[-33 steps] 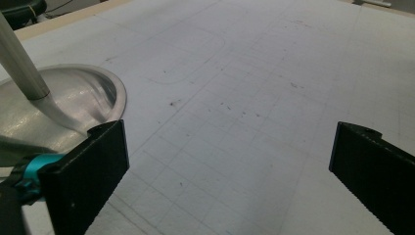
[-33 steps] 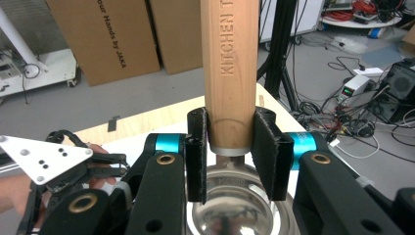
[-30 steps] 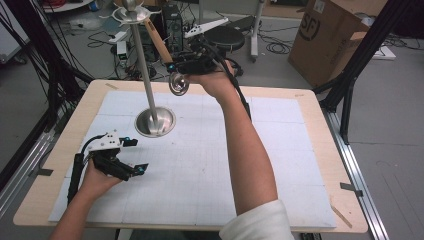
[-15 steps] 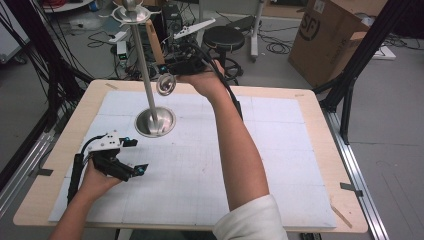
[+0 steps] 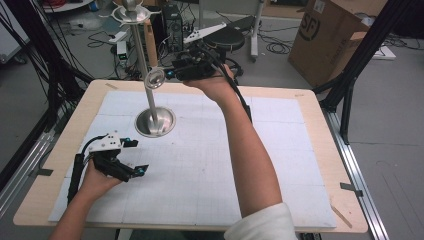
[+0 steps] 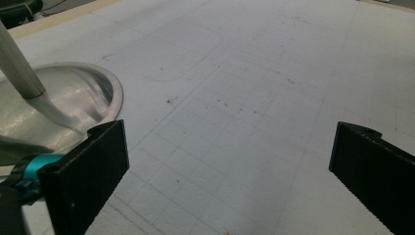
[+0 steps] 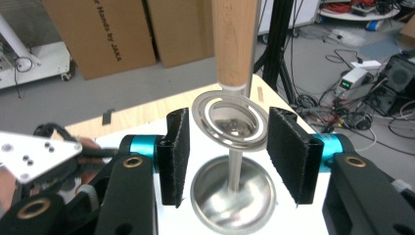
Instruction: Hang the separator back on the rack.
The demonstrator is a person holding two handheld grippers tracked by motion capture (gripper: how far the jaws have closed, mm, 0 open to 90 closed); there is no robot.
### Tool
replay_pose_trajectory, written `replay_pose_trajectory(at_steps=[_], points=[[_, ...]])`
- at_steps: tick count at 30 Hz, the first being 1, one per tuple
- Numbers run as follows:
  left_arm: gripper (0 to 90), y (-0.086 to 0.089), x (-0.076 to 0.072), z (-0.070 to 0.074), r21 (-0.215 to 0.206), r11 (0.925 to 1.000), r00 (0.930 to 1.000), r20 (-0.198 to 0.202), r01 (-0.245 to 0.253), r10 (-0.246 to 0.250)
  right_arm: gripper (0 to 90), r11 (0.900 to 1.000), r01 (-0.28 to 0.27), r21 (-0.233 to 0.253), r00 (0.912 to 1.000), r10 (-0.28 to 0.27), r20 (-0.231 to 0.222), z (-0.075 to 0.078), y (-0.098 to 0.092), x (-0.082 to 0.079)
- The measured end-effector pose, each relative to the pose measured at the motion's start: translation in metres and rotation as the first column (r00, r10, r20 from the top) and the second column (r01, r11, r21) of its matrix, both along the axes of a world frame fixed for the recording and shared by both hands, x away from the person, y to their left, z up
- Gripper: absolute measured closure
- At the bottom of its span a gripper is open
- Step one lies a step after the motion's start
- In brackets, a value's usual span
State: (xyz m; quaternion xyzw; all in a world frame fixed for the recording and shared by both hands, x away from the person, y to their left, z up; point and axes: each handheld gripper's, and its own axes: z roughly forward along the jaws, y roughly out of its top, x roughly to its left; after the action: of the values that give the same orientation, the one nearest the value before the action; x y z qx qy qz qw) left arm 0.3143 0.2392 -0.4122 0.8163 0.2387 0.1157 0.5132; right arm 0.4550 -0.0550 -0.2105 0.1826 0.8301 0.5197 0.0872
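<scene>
My right gripper (image 5: 168,75) has carried the wooden-handled utensil (image 5: 150,45) left and a little farther off over the last second. Its round metal head (image 5: 155,78) now sits just beside the pole of the metal stand (image 5: 141,60), where before it hung well to the right of it. The handle has also swung from a slant to nearly upright, its tip pointing toward the hooked crown of the stand (image 5: 131,12). The fingers (image 7: 177,152) are clamped on either side of the ring-shaped head, and in the right gripper view the stand's base (image 7: 232,200) lies straight below it. I judge I am lining the handle up to hang it from the crown. It is close, but not yet hooked.

My left gripper (image 5: 137,156) has not moved. It rests on the near left of the desk (image 5: 300,150), fingers spread wide and holding nothing, just near of the base.
</scene>
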Motion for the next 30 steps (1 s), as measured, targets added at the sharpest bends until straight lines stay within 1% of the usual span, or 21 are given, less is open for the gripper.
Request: replay_pose_trajectory(at_steps=[2,8,9,11,14,18,22,26,30], points=[[1.8,-0.001,-0.001,0.0,0.005,1.0,1.0,0.0,-0.003,0.003,48.6,1.0,0.005,-0.014,1.0,-0.005,0.001,-0.002,-0.006,-0.003],[1.8,0.0,-0.001,0.0,-0.001,1.0,1.0,0.001,0.001,-0.001,45.6,0.999,0.018,-0.041,0.9997,-0.017,0.018,-0.006,-0.023,-0.013],[1.8,0.0,-0.001,0.0,-0.002,1.0,1.0,0.001,0.002,-0.002,45.1,0.999,0.02,-0.041,0.9994,-0.019,0.03,-0.007,-0.026,-0.014],[1.8,0.0,0.0,-0.001,-0.006,1.0,1.0,0.0,0.002,-0.002,44.7,0.999,0.027,-0.036,0.9991,-0.025,0.033,-0.01,-0.031,-0.017],[1.8,-0.001,0.0,-0.001,-0.006,1.0,1.0,-0.003,0.002,-0.002,43.2,0.998,0.035,-0.048,0.9986,-0.034,0.04,-0.013,-0.038,-0.021],[1.8,-0.001,0.0,-0.001,0.001,1.0,1.0,-0.001,0.002,-0.002,42.1,0.998,0.049,-0.031,0.9975,-0.048,0.051,-0.014,-0.048,-0.025],[1.8,0.0,-0.001,0.0,-0.001,1.0,1.0,0.003,0.002,-0.002,41.1,0.998,0.057,-0.026,0.9973,-0.056,0.048,-0.017,-0.054,-0.028],[1.8,0.0,0.0,-0.001,-0.004,1.0,1.0,0.002,0.0,0.0,39.8,0.998,0.056,-0.035,0.9972,-0.054,0.052,-0.02,-0.058,-0.031],[1.8,0.0,0.001,-0.001,-0.004,1.0,1.0,-0.002,-0.001,0.001,39.5,0.999,0.037,-0.031,0.9978,-0.035,0.055,-0.025,-0.062,-0.037]])
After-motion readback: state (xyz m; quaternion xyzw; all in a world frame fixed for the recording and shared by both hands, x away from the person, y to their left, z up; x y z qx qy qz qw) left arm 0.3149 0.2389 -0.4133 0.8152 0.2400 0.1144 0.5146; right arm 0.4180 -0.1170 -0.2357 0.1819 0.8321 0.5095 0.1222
